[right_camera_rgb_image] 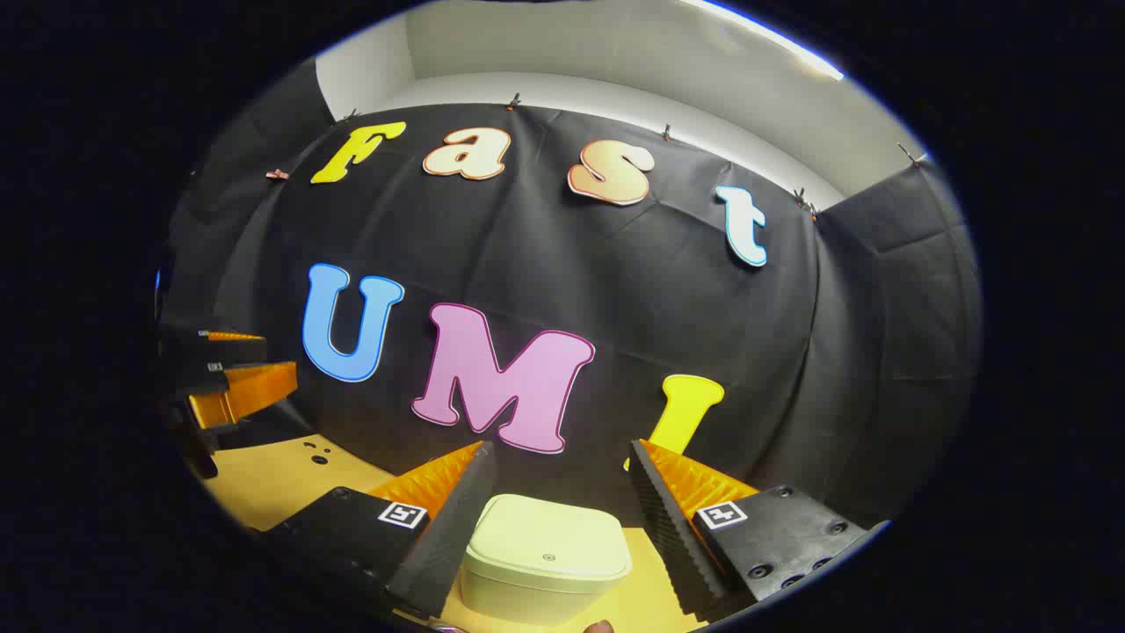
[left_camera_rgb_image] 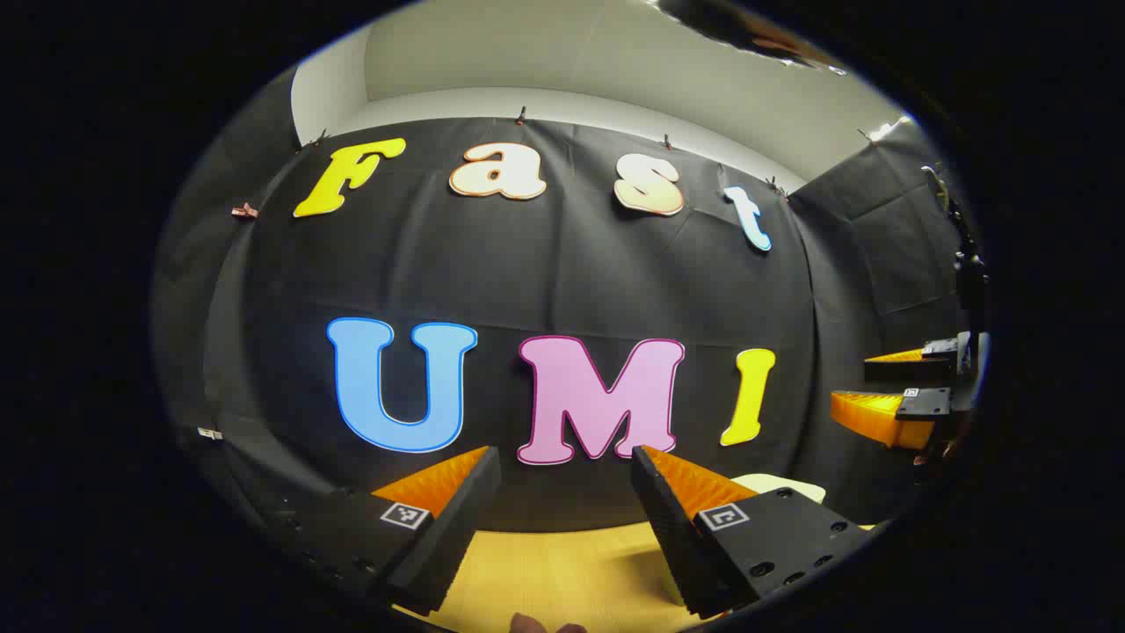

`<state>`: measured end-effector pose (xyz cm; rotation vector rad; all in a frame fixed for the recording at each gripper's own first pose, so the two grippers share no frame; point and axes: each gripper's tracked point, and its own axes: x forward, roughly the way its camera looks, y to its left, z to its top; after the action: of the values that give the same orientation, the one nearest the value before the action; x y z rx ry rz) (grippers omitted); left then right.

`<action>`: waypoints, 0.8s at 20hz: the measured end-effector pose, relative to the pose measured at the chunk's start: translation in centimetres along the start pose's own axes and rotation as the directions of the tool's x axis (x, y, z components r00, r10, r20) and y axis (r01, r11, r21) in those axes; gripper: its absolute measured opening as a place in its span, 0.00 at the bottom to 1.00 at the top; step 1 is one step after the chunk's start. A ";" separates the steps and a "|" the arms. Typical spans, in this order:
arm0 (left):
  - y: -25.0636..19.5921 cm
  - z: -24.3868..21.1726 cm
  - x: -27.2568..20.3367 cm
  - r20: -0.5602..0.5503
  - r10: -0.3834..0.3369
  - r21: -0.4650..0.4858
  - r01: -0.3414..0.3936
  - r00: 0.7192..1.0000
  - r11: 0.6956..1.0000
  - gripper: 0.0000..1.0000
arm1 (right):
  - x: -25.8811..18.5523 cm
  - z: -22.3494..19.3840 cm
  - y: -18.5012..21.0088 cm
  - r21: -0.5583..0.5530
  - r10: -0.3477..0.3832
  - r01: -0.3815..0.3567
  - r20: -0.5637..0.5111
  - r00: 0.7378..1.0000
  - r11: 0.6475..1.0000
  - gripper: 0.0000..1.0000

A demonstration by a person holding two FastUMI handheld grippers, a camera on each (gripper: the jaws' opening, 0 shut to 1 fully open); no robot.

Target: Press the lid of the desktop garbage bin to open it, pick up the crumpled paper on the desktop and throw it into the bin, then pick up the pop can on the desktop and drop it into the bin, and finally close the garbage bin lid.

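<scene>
Pale bin, base cut off

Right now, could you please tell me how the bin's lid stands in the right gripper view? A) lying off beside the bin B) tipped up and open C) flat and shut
C: the lid sits flat and flush on the bin, between the spread fingers of the right hand-held gripper.

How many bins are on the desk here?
1: the bin, lid closed, sits between the right claw's fingers; its edge peeks behind the left claw's finger. Others may be hidden.
</scene>
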<state>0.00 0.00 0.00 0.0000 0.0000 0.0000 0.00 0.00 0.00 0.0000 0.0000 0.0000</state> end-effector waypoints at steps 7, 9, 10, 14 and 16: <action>-1.0 -2.1 2.4 -0.079 0.055 -0.025 -0.057 0.995 0.998 0.95 | 2.6 -3.1 0.7 0.055 0.105 -0.103 -0.030 0.994 0.993 0.96; -1.1 -2.5 2.9 -0.090 0.054 -0.017 -0.056 0.995 0.998 0.95 | 3.1 -3.0 0.5 0.063 0.107 -0.105 -0.023 0.994 0.992 0.95; -0.8 -2.8 3.2 -0.095 0.057 0.002 -0.057 0.994 0.998 0.95 | 3.4 -3.2 0.4 0.062 0.105 -0.103 -0.028 0.994 0.993 0.95; 0.5 -3.3 2.7 -0.083 0.109 0.094 -0.102 0.991 0.990 0.96 | 3.6 -3.1 0.0 0.085 0.097 -0.094 -0.026 0.995 0.992 0.96; 0.6 -3.9 2.2 -0.094 0.115 0.123 -0.103 0.989 0.987 0.95 | 3.5 -3.0 -0.4 0.074 0.091 -0.089 -0.021 0.996 0.993 0.95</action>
<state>2.15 0.56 -3.91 0.1180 0.1014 0.1097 3.53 -0.40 -3.05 0.0732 0.0239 0.0899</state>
